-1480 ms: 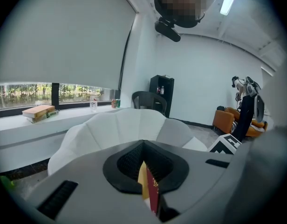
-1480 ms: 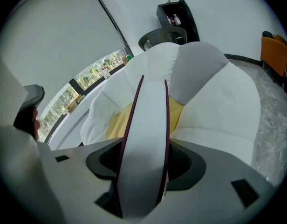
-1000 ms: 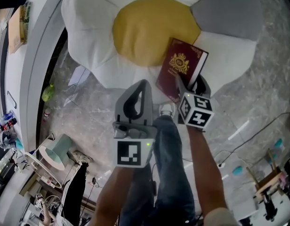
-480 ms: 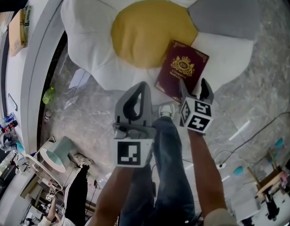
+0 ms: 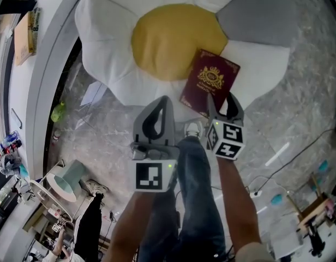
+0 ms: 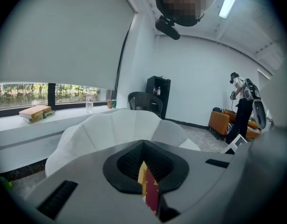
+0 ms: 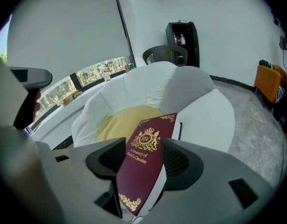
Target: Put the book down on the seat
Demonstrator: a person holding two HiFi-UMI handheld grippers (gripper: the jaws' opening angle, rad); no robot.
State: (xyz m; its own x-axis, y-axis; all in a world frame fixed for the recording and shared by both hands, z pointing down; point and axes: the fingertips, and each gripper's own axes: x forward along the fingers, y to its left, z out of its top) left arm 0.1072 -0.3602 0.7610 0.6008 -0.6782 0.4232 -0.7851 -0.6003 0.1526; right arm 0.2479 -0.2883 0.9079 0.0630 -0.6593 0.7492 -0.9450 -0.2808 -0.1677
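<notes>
Head view: grey marbled floor (image 5: 299,108) with a flower-shaped padded seat (image 5: 102,42) on it. The seat has white petals, one grey petal and a yellow centre. Maroon hardcover book (image 5: 209,83) with a gold crest lies face up on a white petal, just beside the yellow centre. Right gripper (image 5: 220,97) is at the book's near edge, jaws apart. Left gripper (image 5: 166,100) is beside it, off the book, jaws together, empty.

Left gripper view: jaw tips meet with nothing held; the book shows edge-on through the hole below them. Room has white walls, a window ledge (image 6: 64,118) with stacked books (image 6: 35,112), black cabinet (image 6: 157,94), dark chair (image 6: 143,101) and orange armchair (image 6: 221,120). A person (image 6: 241,111) stands far right.

Right gripper view: jaws have just been closing but stand open. The book's near corner sits in the gap, pads not clamping it. Gold print reads "RW" in the crest, "A Treasury of World's Classics" below.
</notes>
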